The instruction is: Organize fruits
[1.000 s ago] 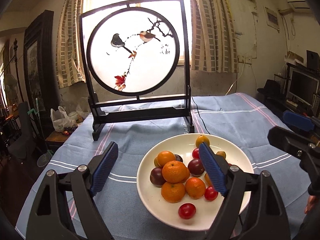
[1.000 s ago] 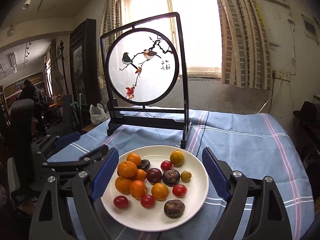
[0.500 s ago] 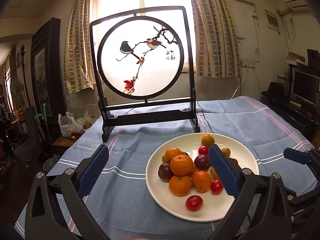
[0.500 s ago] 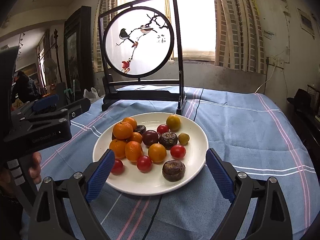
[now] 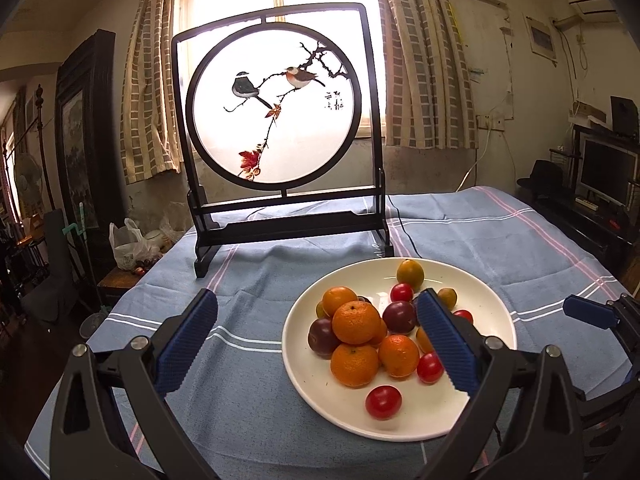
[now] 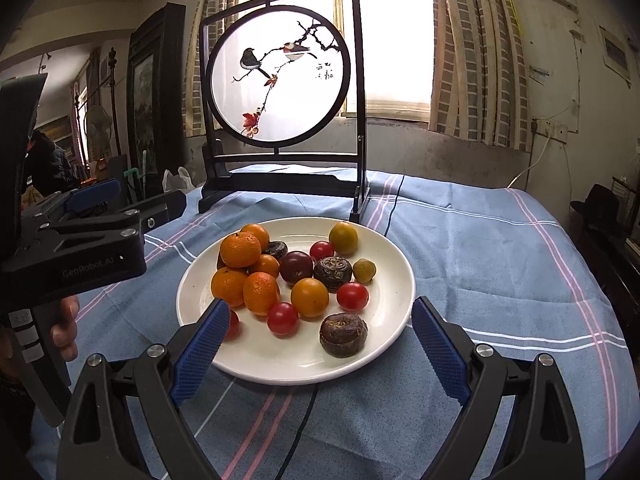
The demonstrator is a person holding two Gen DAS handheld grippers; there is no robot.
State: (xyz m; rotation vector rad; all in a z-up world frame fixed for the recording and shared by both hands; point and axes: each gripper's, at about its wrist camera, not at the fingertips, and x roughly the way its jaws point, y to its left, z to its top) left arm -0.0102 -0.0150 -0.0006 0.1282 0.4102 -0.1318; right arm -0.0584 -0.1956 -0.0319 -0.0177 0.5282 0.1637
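Both hand-held grippers [image 5: 316, 346] [image 6: 316, 350] wider, empty.

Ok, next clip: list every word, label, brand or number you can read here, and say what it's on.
"GenRobot.AI": embossed on the black body of the left tongs, seen in the right wrist view.
Brush characters on the round bird screen, right of the birds: too small to read.
Pale labels on the left handle: blurred, unreadable.
Nothing readable on the plate or tablecloth.

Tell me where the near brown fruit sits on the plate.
In the right wrist view, the brown fruit lies alone at the plate's near right edge, just below a red tomato, between the open right gripper's fingers but untouched.
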